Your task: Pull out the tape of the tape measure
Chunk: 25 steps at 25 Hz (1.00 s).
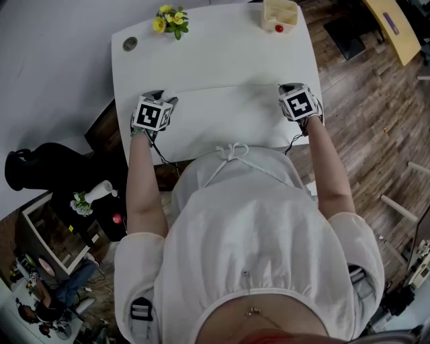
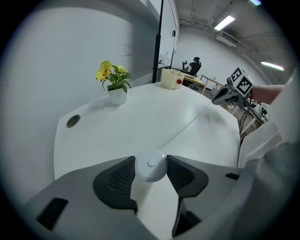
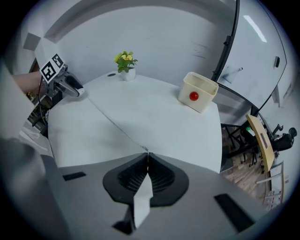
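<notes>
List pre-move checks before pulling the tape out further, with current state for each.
1. Left tongs grip the tape measure case: ok, a pad sits against each side of the round white case.
2. Right tongs hold the tape: ok, jaws shut on its end.
3. Tape run between the tongs: ok, it is one straight line over the table with no kink visible.
4. Clear path: ok, the flower pot and beige box stand at the far edge, apart from the tape.
5. Tape left inside the case: cannot tell.
</notes>
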Each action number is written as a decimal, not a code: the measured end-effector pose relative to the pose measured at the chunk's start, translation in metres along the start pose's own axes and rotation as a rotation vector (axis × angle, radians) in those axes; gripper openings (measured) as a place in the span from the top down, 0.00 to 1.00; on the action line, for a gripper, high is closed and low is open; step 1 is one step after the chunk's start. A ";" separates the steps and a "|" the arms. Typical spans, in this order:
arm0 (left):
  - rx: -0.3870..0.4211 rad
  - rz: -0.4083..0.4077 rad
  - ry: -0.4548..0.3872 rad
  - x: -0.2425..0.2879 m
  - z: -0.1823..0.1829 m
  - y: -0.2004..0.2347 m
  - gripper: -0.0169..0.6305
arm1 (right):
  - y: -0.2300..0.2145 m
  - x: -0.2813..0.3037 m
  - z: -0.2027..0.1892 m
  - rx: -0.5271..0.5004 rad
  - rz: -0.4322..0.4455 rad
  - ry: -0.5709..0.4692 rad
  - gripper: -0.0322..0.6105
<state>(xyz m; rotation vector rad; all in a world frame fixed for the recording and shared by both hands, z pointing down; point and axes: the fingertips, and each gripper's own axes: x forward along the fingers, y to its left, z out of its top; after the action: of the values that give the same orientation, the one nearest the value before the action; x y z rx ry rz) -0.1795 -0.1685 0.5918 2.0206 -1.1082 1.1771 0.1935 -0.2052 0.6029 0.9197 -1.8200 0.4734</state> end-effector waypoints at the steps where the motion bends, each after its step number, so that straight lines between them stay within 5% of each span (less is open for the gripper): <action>1: 0.001 -0.003 0.006 0.002 -0.001 -0.001 0.62 | 0.003 0.002 0.000 0.002 0.007 0.001 0.94; 10: 0.005 -0.040 0.034 0.020 -0.004 -0.006 0.62 | 0.022 0.022 0.001 0.012 0.072 0.021 0.94; 25: -0.024 -0.026 0.096 0.037 -0.008 0.003 0.62 | 0.021 0.044 0.005 0.039 0.058 0.058 0.93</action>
<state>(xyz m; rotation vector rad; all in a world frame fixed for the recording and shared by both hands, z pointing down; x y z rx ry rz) -0.1757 -0.1781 0.6289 1.9341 -1.0410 1.2285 0.1651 -0.2122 0.6418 0.8729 -1.7942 0.5685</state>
